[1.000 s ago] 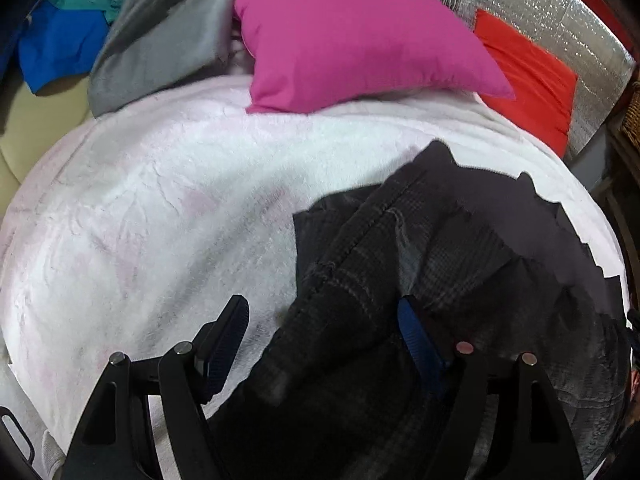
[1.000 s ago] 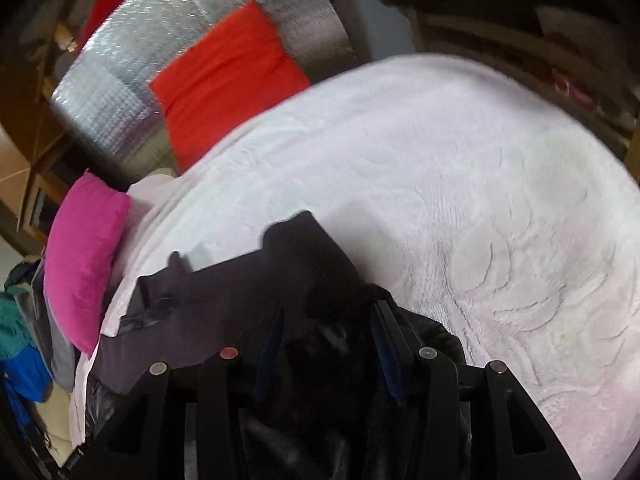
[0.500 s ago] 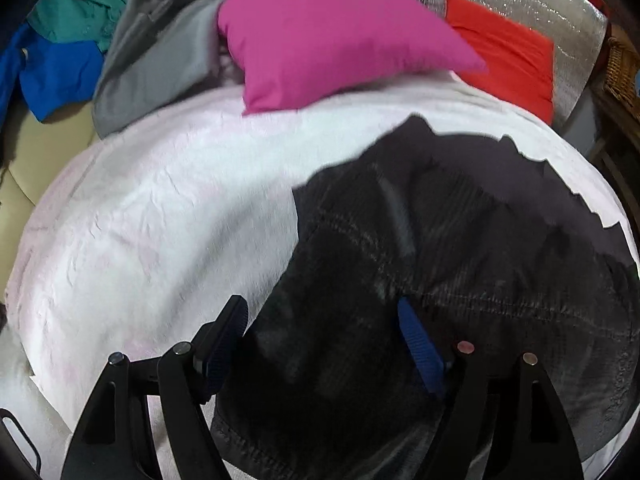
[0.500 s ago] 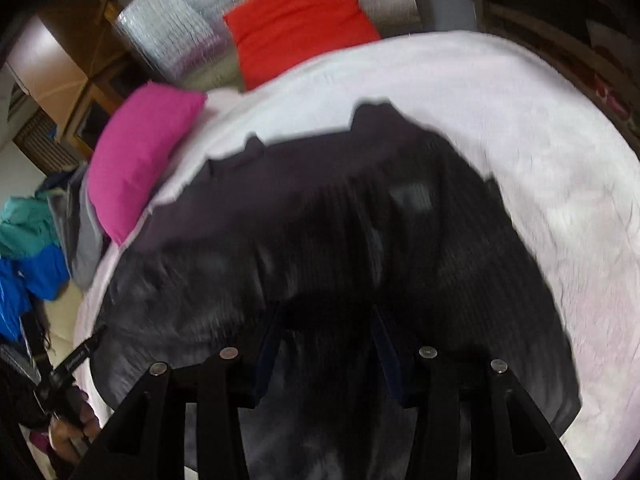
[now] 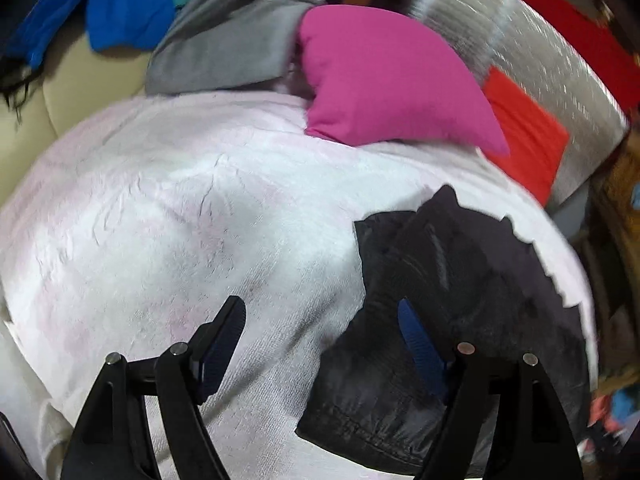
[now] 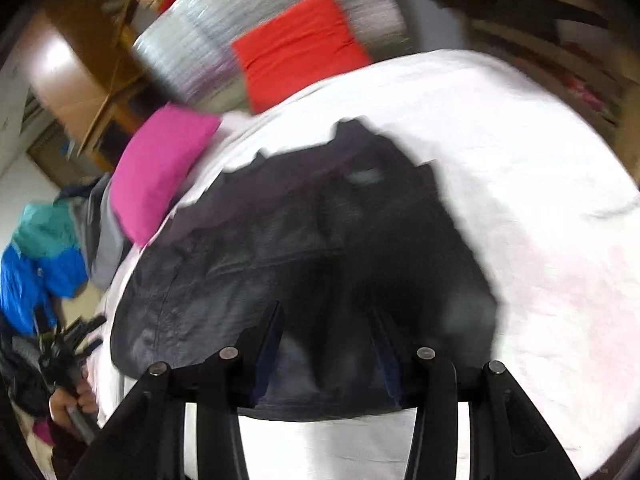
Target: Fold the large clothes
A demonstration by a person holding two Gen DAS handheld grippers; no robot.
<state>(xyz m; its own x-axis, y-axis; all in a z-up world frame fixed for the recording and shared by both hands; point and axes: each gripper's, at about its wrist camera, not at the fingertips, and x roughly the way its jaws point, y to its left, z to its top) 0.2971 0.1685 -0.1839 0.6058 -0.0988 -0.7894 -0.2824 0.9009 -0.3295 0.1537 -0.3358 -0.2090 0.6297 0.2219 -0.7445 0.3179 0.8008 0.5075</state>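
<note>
One dark garment (image 6: 304,248) lies spread flat on a bed covered by a white, faintly pink blanket (image 5: 168,240). In the right wrist view its long axis runs roughly from the lower left toward the upper right, a small pale label (image 6: 362,177) lying near the far end and a stitched hem along the near edge. In the left wrist view the same garment (image 5: 452,312) occupies the right half of the blanket, its near hem toward the camera and a jagged far edge toward the head of the bed.

The left gripper (image 5: 320,344) is wide open and holds nothing; its left finger (image 5: 224,336) is over bare blanket and its right finger (image 5: 416,344) is over the garment. The right gripper (image 6: 326,344) is also open, both fingers over the near part of the garment; whether they touch the fabric cannot be told through the blur.

At the head of the bed: one pink pillow (image 5: 384,80), one red cushion (image 5: 528,136) and one silver quilted panel (image 5: 520,52). A pile of one grey (image 5: 224,52), one blue (image 5: 124,20) and one teal garment (image 6: 44,228) lies to the left. The person's left hand (image 6: 80,400), gripping a handle, shows at the lower left of the right wrist view.
</note>
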